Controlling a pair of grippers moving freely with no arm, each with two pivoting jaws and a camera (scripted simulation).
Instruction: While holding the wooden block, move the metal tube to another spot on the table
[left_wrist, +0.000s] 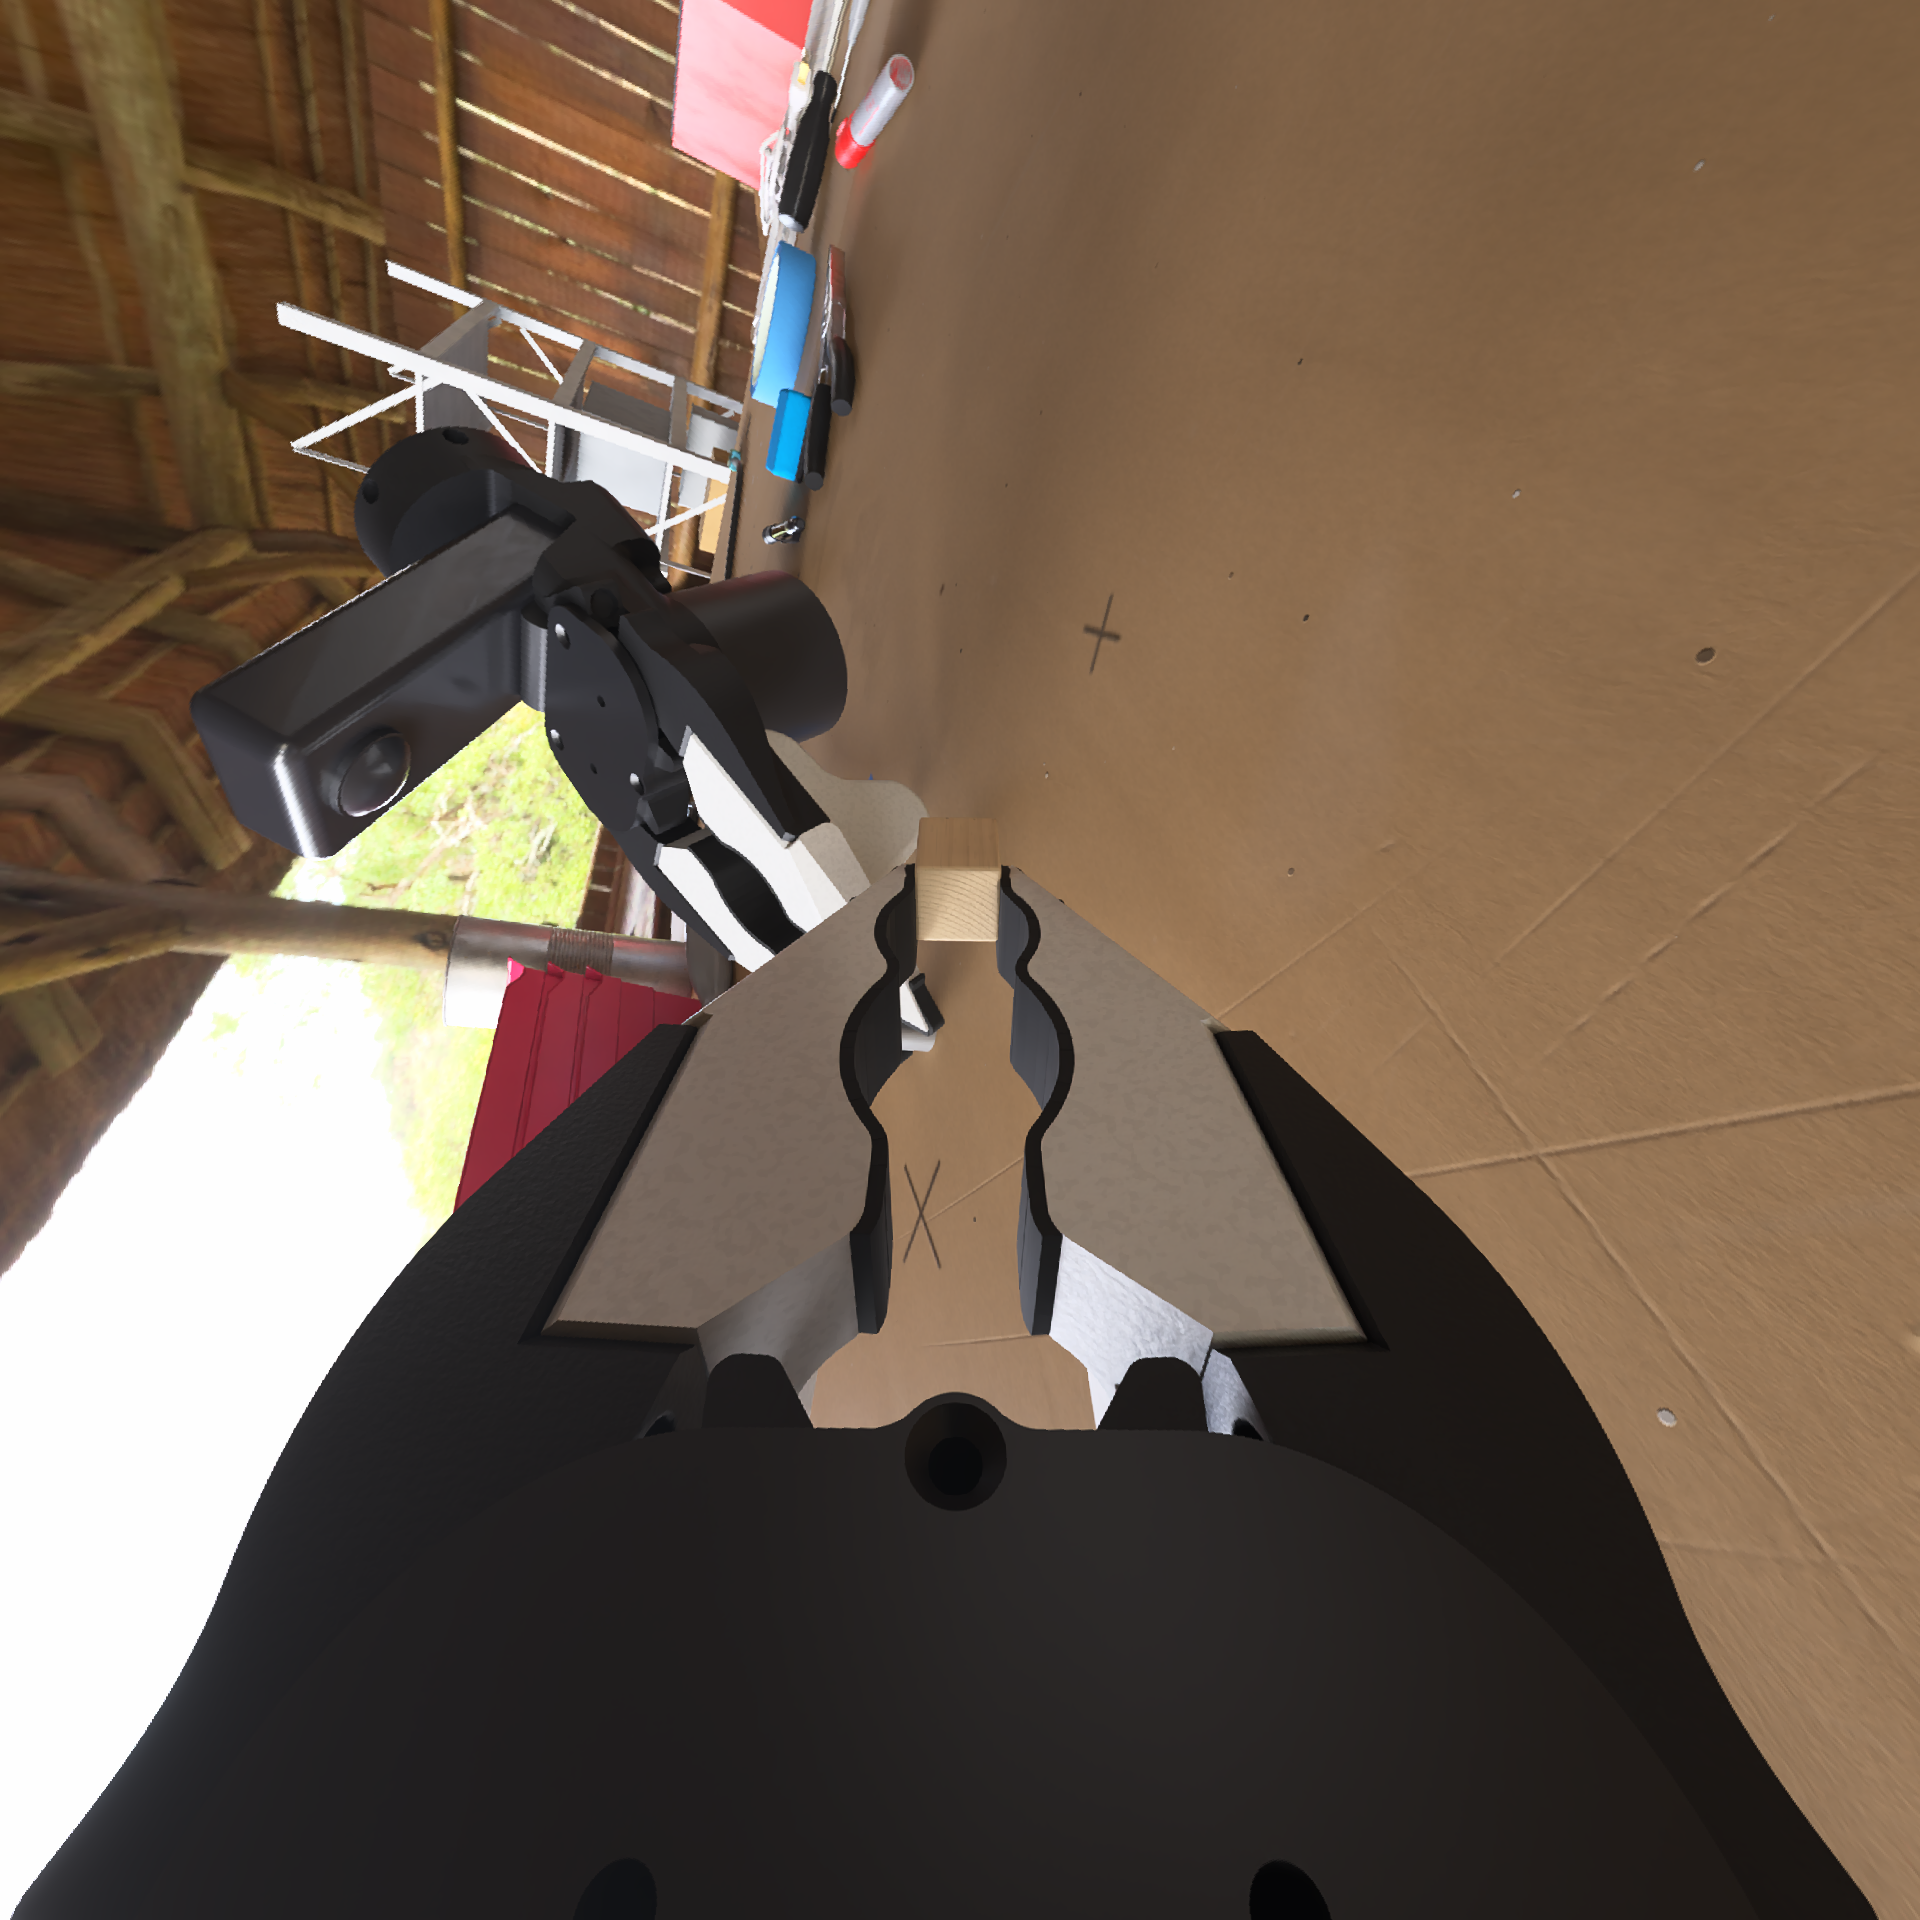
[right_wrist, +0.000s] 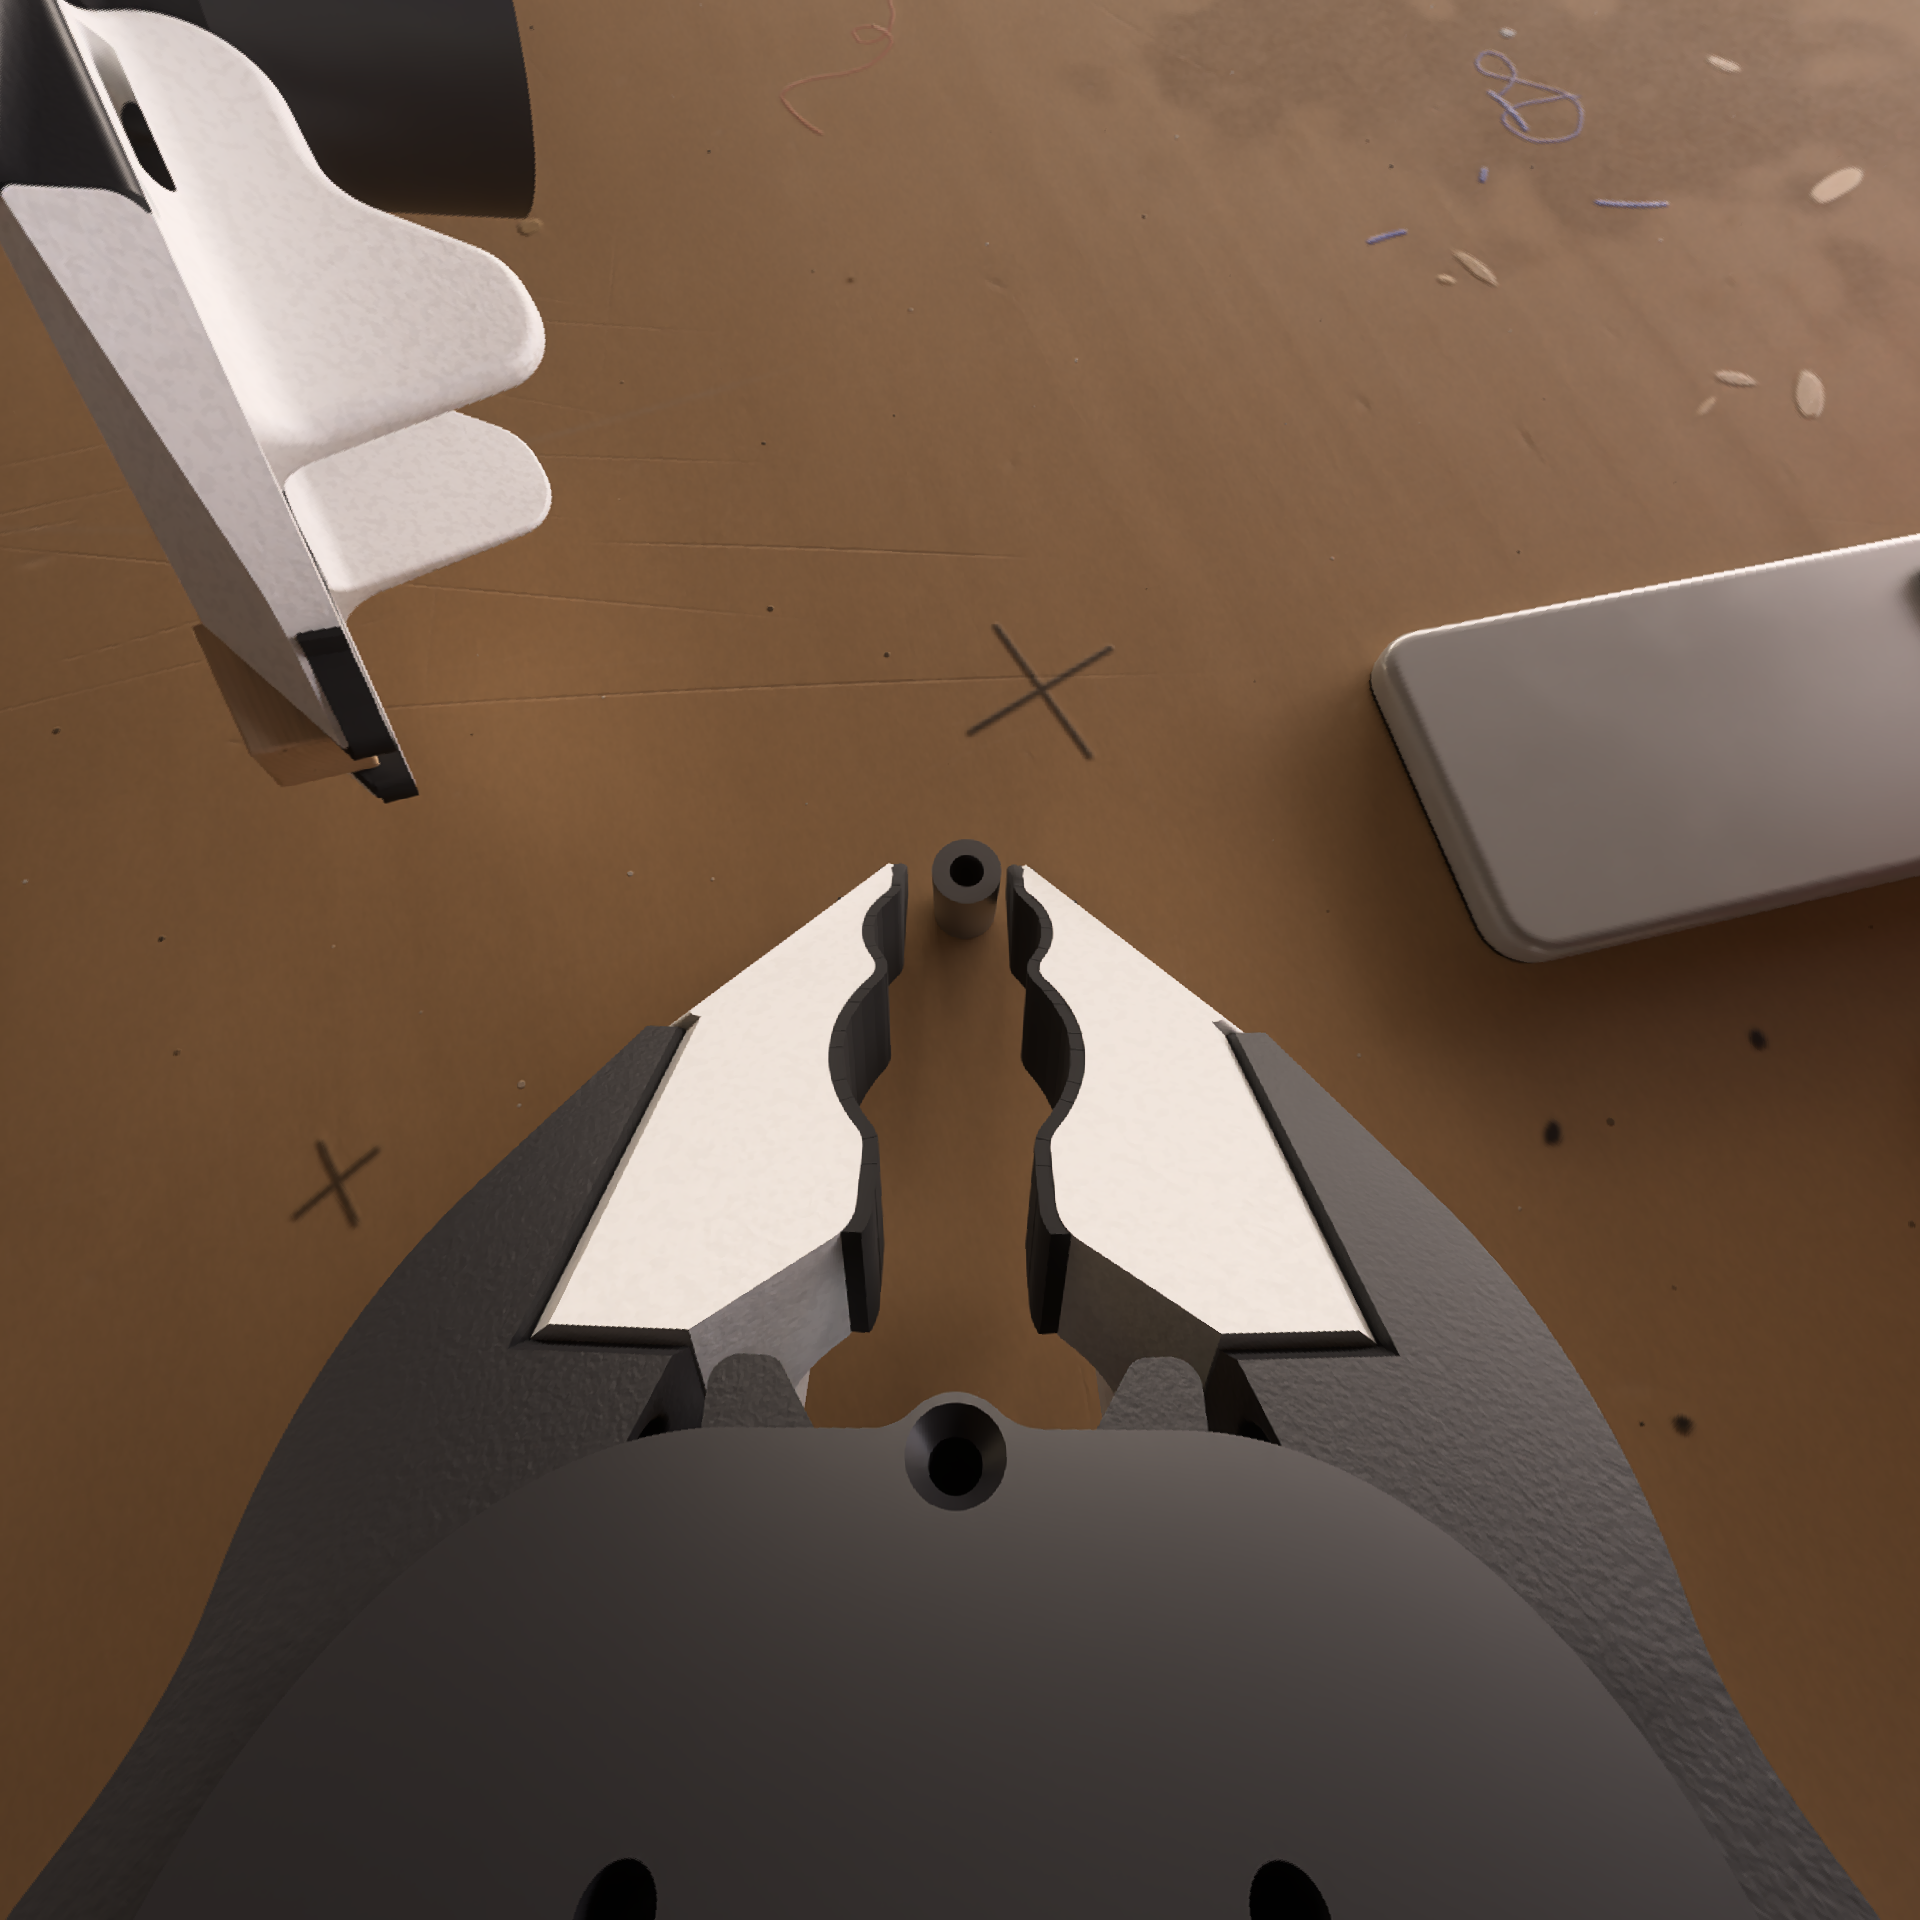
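Metal tube (right_wrist: 965, 886), a short dark upright cylinder, stands on the brown bench (right_wrist: 1195, 416) between the tips of the right claw (right_wrist: 956, 883), which flank it narrowly without touching, while the left claw (left_wrist: 957, 883) grips the pale wooden block (left_wrist: 957, 891) nearby, beside a grey flat slab (right_wrist: 1662, 748).

Brown table (right_wrist: 1247, 416): metal tube (right_wrist: 965, 889), grey slab (right_wrist: 1683, 748)
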